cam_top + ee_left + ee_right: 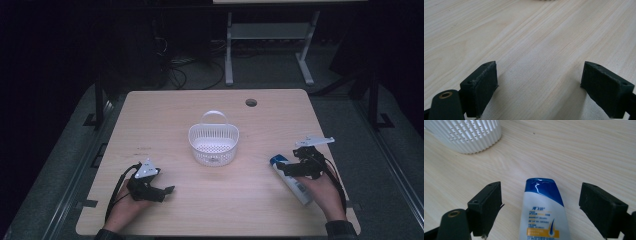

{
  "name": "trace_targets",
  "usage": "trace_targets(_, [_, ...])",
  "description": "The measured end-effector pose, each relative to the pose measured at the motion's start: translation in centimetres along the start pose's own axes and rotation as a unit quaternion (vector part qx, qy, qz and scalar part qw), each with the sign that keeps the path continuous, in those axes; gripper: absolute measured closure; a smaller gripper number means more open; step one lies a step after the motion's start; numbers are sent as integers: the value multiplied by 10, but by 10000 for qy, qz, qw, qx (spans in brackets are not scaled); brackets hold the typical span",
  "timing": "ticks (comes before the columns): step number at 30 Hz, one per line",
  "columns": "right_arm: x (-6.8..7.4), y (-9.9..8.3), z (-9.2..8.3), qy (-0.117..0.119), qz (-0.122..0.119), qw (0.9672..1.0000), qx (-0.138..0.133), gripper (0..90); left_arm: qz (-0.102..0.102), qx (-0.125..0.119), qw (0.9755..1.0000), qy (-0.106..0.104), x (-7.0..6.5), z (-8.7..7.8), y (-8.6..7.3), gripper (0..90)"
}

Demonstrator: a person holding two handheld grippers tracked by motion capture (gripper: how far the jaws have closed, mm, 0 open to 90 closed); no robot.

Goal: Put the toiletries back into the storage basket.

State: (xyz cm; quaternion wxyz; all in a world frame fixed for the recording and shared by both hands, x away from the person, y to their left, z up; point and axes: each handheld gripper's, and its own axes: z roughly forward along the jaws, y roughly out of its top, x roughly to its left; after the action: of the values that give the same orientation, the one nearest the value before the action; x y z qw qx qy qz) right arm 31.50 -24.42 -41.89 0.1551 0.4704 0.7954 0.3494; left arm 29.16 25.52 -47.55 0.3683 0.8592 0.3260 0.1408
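Jaws wide, bottle between them, no grip yet.

The right gripper (540, 207) stood spread astride the shampoo bottle (544, 212), pads clear of both flanks (probably lining up a squeeze), the bottle lying flat on the table (165, 115) near its right edge. The white basket (213, 144) waited at centre, nothing between it and the bottle. The left gripper (539, 87) rested agape and empty over bare wood.
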Motion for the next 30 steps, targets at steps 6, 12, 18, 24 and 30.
trace_targets(6, [-5,5,13,-46,85,9995,305,158,5,2,10000,4,0,0,0,127])
trace_targets(12, [-8,8,24,2,181,9975,677,158,6,2,10000,2,0,0,0,127])
trace_targets(18, [-9,9,37,-17,191,9938,1099,162,2,-1,10000,2,0,0,0,127])
trace_targets(24, [-9,8,46,-58,213,9894,1434,188,3,-2,10000,3,0,0,0,127])
trace_targets(30, [-9,6,51,-84,186,9858,1669,205,3,-3,10000,3,0,0,0,127])
